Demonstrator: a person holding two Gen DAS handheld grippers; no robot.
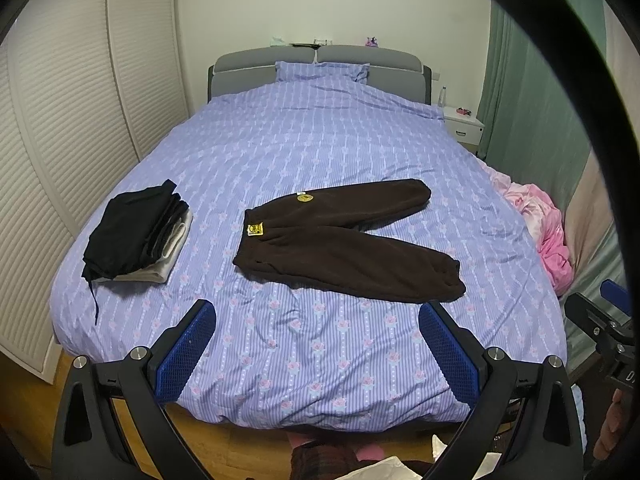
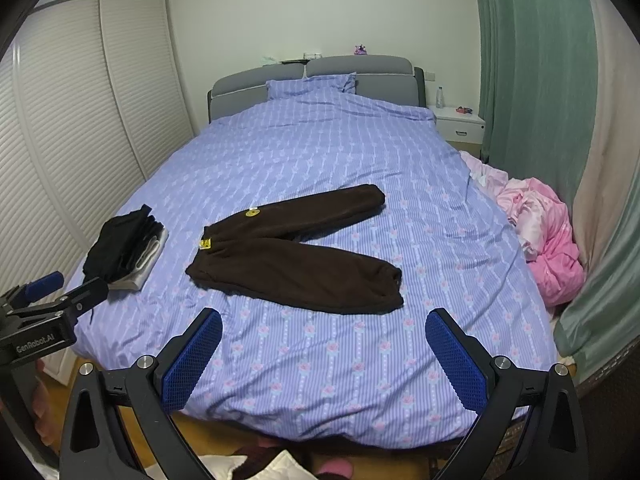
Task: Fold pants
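Dark brown fleece pants (image 1: 344, 236) lie flat and unfolded on the purple bedspread (image 1: 320, 140), waistband to the left with a yellow label, legs spread apart to the right. They also show in the right wrist view (image 2: 296, 256). My left gripper (image 1: 318, 312) is open and empty, held above the foot of the bed, short of the pants. My right gripper (image 2: 324, 320) is open and empty too, just short of the near leg. The right gripper shows at the right edge of the left wrist view (image 1: 608, 320); the left one at the left edge of the right wrist view (image 2: 48, 300).
A stack of folded dark and grey clothes (image 1: 136, 236) sits on the bed's left side. A crumpled pink blanket (image 1: 548, 236) lies at the right edge. White louvred wardrobe doors (image 1: 60, 140) stand left, green curtains (image 2: 532, 80) and a white nightstand (image 2: 460, 124) right.
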